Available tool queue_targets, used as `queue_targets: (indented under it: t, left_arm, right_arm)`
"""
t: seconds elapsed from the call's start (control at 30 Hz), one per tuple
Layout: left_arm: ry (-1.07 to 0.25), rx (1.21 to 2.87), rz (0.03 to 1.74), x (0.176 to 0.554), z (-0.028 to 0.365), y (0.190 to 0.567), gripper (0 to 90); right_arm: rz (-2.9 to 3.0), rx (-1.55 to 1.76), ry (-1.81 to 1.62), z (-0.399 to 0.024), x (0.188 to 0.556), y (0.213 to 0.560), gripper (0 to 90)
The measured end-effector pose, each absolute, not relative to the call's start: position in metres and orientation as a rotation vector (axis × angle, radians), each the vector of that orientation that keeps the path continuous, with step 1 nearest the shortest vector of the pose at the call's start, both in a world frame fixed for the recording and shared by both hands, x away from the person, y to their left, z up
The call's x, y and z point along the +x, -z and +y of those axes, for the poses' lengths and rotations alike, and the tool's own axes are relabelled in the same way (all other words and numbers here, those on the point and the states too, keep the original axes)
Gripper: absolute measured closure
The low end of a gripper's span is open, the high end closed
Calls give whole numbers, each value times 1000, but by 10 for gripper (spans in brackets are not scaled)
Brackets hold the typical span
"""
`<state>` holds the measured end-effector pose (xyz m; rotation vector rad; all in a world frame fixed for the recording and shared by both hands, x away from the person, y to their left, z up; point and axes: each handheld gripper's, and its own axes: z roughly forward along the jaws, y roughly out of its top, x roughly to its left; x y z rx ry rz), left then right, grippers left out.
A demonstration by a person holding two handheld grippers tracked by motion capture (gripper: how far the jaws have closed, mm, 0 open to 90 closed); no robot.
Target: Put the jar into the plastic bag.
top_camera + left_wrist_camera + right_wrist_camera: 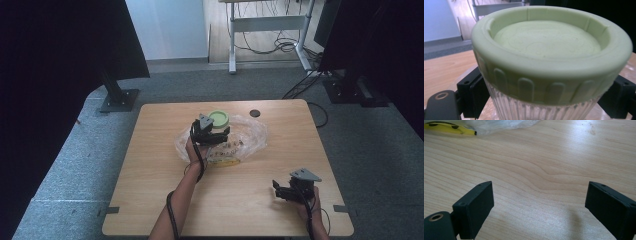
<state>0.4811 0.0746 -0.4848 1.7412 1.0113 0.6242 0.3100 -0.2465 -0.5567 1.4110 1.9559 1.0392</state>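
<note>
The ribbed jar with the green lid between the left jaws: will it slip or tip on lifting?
The jar looks like clear ribbed glass, so probably rigid, fairly heavy, breakable. The ribs may aid grip. The wide green lid overhangs the left gripper's jaws, likely catching any slip.

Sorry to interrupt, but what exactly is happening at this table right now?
A person is working with two hand-held grippers at a wooden table. The left gripper has its jaws on either side of a ribbed clear jar with a pale green lid, which stands on a crumpled clear plastic bag; whether they actually pinch it is unclear. The right gripper rests open near the table's front edge, holding nothing.
</note>
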Motion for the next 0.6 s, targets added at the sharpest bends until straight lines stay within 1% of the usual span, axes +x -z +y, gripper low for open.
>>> queue_targets:
  t: [0.43, 0.6]
  left_arm:
    - [-599, 1791, 1036, 489, 70, 506, 116]
    - [-593, 1797, 1032, 491, 70, 505, 115]
  right_arm:
    - [1954, 1415, -1043, -247, 310, 557, 82]
    - [1957, 1410, -1038, -246, 310, 557, 82]
